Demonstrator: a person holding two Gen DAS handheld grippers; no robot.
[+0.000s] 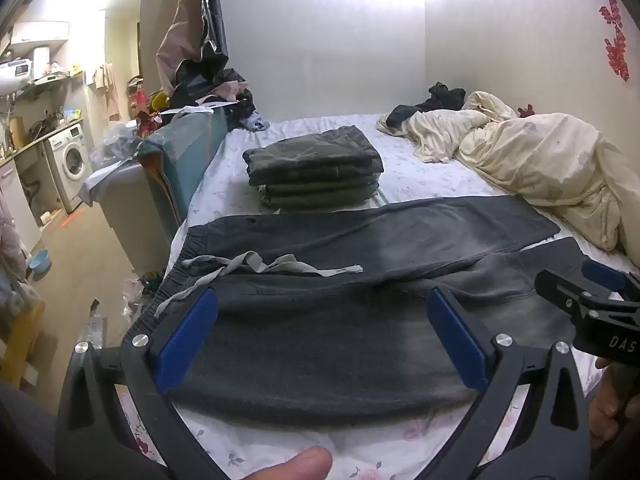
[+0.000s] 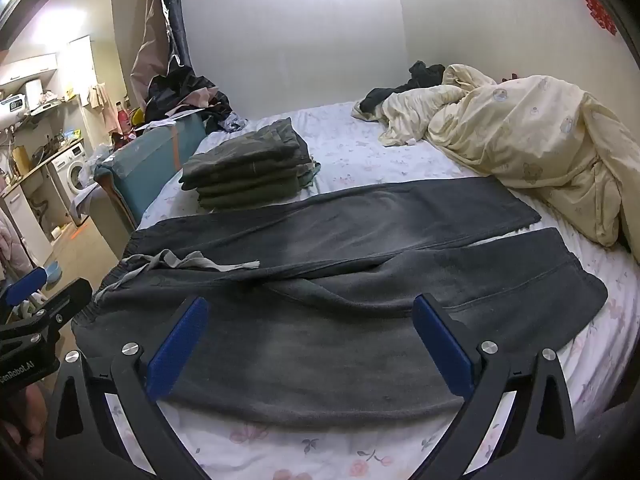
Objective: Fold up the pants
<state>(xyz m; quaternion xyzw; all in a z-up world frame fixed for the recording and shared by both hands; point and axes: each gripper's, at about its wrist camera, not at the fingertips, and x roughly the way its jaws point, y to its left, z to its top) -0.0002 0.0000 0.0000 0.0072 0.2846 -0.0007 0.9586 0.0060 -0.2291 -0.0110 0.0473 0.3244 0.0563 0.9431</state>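
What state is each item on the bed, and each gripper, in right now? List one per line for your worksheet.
dark grey pants: spread flat, unfolded, legs apart
drawstring: untied, lying loose over the waistband
stack of green clothes: folded and piled
cream duvet: crumpled in a heap
left gripper: open, holding nothing
right gripper: open, holding nothing

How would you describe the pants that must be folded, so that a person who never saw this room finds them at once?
Start at the bed with the flowered white sheet. Nearest its front edge, the dark grey pants lie spread flat, legs pointing right, with a pale grey drawstring at the waistband on the left. Unlike the folded stack of greenish clothes behind them, they are unfolded.
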